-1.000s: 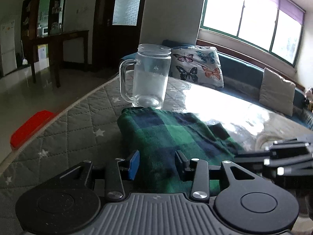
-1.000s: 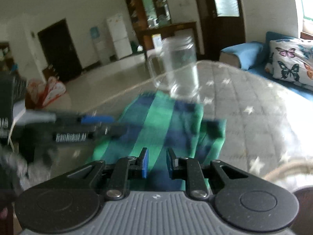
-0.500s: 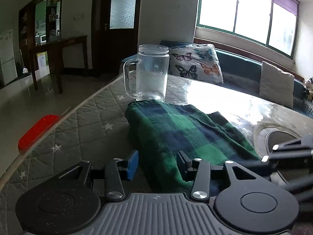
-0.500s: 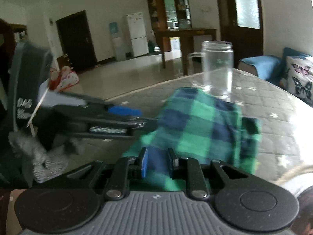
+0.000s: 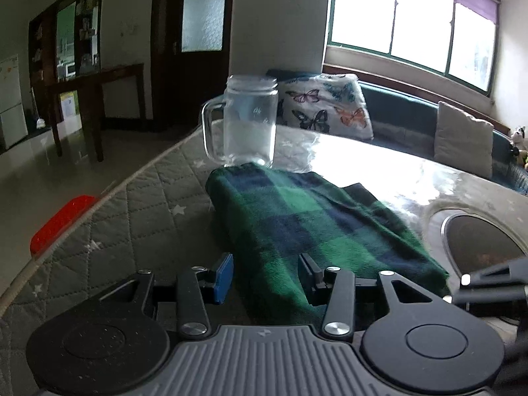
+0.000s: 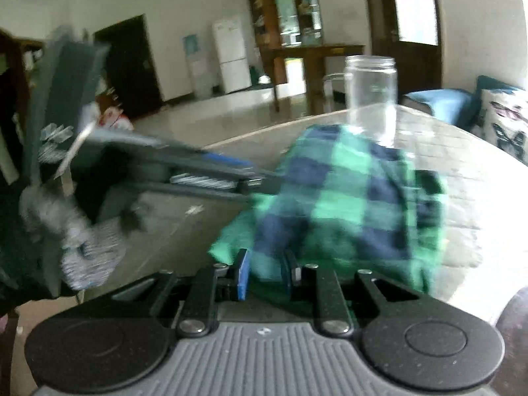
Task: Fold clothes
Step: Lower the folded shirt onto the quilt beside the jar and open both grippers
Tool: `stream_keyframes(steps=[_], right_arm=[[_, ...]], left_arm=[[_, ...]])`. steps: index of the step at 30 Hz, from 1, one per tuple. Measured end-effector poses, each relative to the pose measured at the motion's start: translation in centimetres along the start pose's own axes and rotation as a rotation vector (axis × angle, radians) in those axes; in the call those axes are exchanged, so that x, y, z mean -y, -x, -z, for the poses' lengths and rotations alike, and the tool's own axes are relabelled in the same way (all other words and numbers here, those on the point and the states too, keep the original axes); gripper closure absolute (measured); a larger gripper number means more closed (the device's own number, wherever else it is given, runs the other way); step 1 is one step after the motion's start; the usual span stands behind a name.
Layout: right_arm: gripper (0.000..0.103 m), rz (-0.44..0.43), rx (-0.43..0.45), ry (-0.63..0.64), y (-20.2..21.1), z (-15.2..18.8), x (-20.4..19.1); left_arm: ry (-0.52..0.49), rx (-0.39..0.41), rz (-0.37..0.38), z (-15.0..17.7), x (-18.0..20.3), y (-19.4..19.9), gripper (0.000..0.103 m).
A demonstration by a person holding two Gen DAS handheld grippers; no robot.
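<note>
A green and navy plaid cloth [image 5: 307, 217] lies folded on the grey quilted table top [image 5: 138, 204]. My left gripper [image 5: 265, 275] is open, its jaws spread around the cloth's near edge. My right gripper [image 6: 265, 272] is shut on the cloth [image 6: 349, 198] at its near corner and holds that corner raised. The left gripper's fingers [image 6: 211, 175] show in the right wrist view, reaching to the cloth's left edge. The right gripper's fingers [image 5: 488, 280] show at the right edge of the left wrist view.
A clear glass mug [image 5: 249, 125] [image 6: 371, 99] stands just behind the cloth, close to its far edge. A round metal-rimmed dish [image 5: 485, 241] sits at the right. The table edge [image 5: 76, 224] runs along the left, with a red object [image 5: 61, 224] on the floor below.
My left gripper's jaws have opened wider. My right gripper has pulled the cloth's near corner up and toward itself. Both views have backed away slightly from the mug.
</note>
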State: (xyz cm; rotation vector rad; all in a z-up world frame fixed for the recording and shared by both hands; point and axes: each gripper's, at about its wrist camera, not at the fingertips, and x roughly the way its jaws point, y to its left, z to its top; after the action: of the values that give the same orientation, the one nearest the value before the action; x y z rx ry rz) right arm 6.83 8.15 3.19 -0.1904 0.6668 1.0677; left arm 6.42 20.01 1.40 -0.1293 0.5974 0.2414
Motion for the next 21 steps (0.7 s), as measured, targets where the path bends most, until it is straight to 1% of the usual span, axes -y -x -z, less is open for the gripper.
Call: stream_keyframes(steps=[4,6,8,10,13,15,17,18,19,21], right_arm=[[0.082,0.064,0.028,-0.074,1.3,0.5,2.5],[0.082,0.093,0.009,-0.11,1.0,0.9,4.0],[0.082,0.093,-0.028,-0.147,0.5,1.5,5.1],[0.082,0.092,-0.028,-0.163,0.8,1.6,5.3],[0.082,0.103,0.023,-0.145,2.0,0.8,4.7],[0.08,0.11,0.042,-0.152,1.8,0.2,4.9],[0.08,0.142,0.027,-0.16,0.8,0.0,5.7],[0.082,0.169,0.006,-0.165,0.1,0.3,6.2],[0.084,0.178,-0.002,-0.175,-0.3,0.6,6.6],[0.083,0.172,0.006,-0.178,0.1,0.8,6.6]], left_arm=[[-0.04,-0.007,-0.002,1.3,0.8,1.0,0.056],[-0.061,-0.025,-0.007,2.1,1.2,0.9,0.056],[-0.07,-0.045,-0.006,2.8,1.5,0.8,0.056],[-0.06,-0.057,-0.002,2.9,1.7,0.8,0.056],[-0.055,-0.054,0.001,2.9,1.9,1.4,0.056],[-0.06,-0.053,0.0,2.9,2.0,1.6,0.056],[-0.055,-0.061,-0.002,2.9,2.0,1.5,0.056],[-0.048,-0.066,-0.003,3.0,1.9,1.5,0.056],[-0.039,-0.071,-0.002,3.1,1.8,1.5,0.056],[-0.028,-0.072,-0.002,3.3,1.8,1.7,0.056]])
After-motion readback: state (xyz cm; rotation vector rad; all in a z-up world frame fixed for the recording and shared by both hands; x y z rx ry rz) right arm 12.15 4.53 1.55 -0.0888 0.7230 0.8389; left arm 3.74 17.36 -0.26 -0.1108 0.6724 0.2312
